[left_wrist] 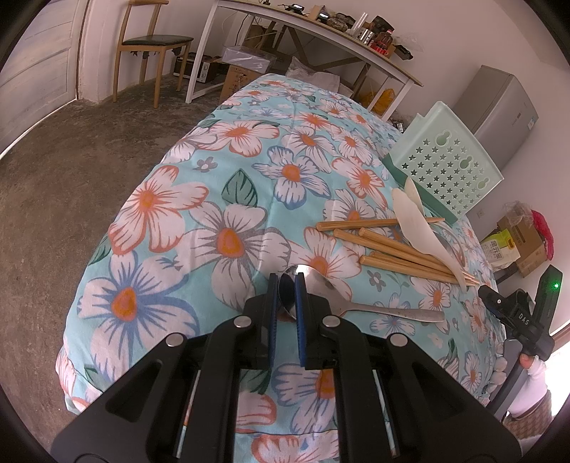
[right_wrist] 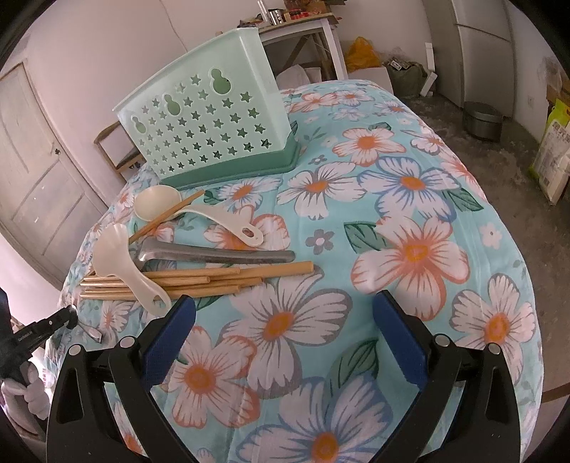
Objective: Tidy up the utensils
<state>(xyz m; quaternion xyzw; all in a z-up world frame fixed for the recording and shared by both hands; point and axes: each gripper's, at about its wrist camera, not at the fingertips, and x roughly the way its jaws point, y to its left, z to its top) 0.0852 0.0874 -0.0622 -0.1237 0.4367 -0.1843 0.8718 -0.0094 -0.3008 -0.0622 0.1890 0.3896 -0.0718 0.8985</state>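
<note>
Left gripper is clamped on metal spoon bowl, handle toward 3 o'clock; right gripper is unclenched. Slippage is judged possible: narrow hold, smooth curved steel.

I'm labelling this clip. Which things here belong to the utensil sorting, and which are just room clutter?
Job:
metal spoon in left gripper
chopsticks
white plastic spoons
metal tongs
green holder

Clutter:
chair
desk
fridge
</note>
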